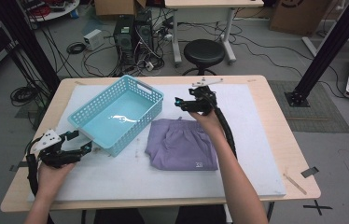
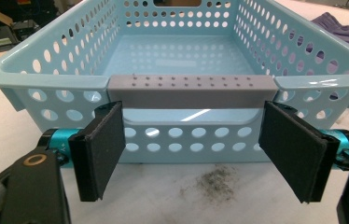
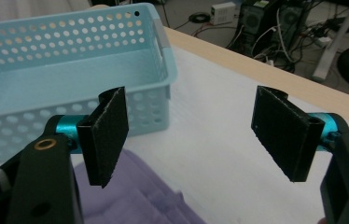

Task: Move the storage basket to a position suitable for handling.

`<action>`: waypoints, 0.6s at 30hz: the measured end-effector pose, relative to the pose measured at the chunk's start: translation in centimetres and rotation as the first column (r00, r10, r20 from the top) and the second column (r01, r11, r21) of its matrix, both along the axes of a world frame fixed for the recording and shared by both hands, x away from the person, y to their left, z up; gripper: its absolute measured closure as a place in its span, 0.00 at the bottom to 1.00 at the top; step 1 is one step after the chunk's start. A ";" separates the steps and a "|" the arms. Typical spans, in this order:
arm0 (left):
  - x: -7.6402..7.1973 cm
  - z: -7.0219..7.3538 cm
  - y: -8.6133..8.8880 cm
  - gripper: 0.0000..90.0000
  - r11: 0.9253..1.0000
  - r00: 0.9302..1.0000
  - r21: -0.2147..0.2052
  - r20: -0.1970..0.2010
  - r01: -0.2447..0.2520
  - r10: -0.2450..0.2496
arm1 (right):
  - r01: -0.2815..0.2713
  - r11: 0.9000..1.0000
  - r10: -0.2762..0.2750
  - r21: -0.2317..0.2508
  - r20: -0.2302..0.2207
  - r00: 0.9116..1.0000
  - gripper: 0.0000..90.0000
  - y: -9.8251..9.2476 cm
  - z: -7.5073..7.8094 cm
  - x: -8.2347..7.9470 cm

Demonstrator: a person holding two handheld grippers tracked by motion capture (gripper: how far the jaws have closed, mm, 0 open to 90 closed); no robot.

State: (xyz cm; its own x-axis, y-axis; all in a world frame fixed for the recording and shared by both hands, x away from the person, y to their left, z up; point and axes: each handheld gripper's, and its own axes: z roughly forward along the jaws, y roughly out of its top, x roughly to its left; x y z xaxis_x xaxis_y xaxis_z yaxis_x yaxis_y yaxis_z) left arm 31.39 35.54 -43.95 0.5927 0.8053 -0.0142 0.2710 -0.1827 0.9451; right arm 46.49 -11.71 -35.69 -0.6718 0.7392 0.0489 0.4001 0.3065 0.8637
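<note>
A light blue basket (image 1: 116,112) sits on the white mat (image 1: 256,154) toward the left half of the tabletop, turned at an angle, with one short end pointing at the near left corner. A folded purple garment (image 1: 182,143) lies flat on the mat just beside the basket's right long wall, about midway across the tabletop.

The left gripper (image 1: 80,141) is held low at the near left corner, aimed at the basket's near short end. In the left gripper view its jaws stand wide apart, released, with nothing between the pads; the basket's grey handle strip (image 2: 191,86) lies straight ahead of them, not touched.

The right gripper (image 1: 182,103) is up over the mat behind the garment's far edge, near the basket's far right corner. In the right gripper view its jaws are spread and grasp nothing, with the basket's corner (image 3: 156,56) beyond the left pad and the purple cloth (image 3: 135,196) below.
</note>
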 end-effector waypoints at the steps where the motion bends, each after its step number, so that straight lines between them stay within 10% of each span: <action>1: 0.0 0.0 0.0 0.25 1.000 1.000 -0.001 0.001 0.000 0.000 | 0.004 1.000 -0.004 -0.005 -0.005 1.000 0.31 0.7 0.0 0.5; 18: -0.1 -0.1 -0.1 0.25 1.000 1.000 -0.008 0.001 0.009 -0.009 | -0.034 0.991 0.013 -0.131 -0.156 0.988 0.62 7.8 -2.3 8.1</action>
State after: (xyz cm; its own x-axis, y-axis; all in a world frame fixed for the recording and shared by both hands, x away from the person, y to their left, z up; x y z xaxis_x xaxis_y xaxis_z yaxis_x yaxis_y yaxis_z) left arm 31.34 35.48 -44.07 0.5997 0.7999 -0.0198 0.2682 -0.1776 0.9468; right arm 54.58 -3.90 -37.96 -0.6809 0.7302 0.0558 0.5171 0.4255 0.7426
